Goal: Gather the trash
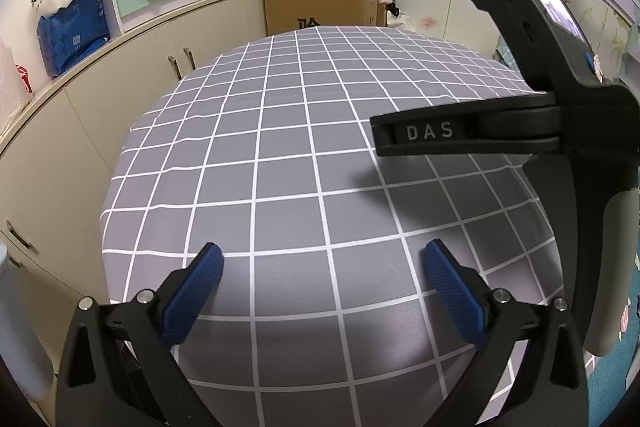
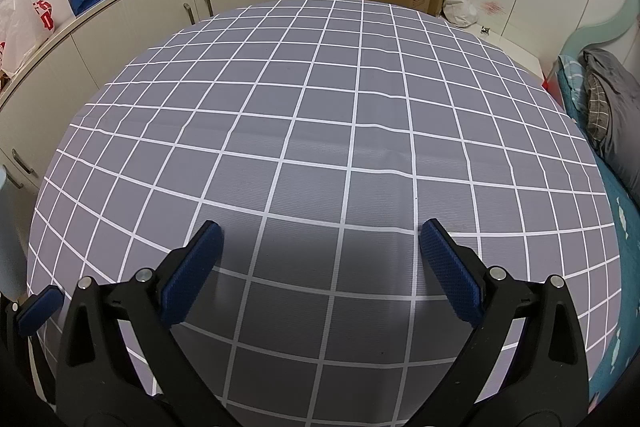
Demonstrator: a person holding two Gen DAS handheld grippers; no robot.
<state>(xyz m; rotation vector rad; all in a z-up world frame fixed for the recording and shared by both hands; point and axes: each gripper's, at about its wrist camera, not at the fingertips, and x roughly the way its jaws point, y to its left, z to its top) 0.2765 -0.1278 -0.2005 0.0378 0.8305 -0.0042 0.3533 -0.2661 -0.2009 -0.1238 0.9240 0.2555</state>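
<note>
Both hand-held tools are hovering over the table (image 2: 320, 107), the left gripper (image 1: 322, 267) and right gripper (image 2: 320, 247) each spread wide and holding nothing — a search step, by the look of it. No trash is showing anywhere on the grey, white-gridded cloth — smooth, faintly creased, draping the edges; the next move likely calls for looking beyond it.

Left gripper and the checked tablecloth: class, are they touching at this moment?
Cannot tell. In the left wrist view the left gripper is open over the tablecloth, but looking along the fingers, no view shows contact or a gap plainly.
</note>
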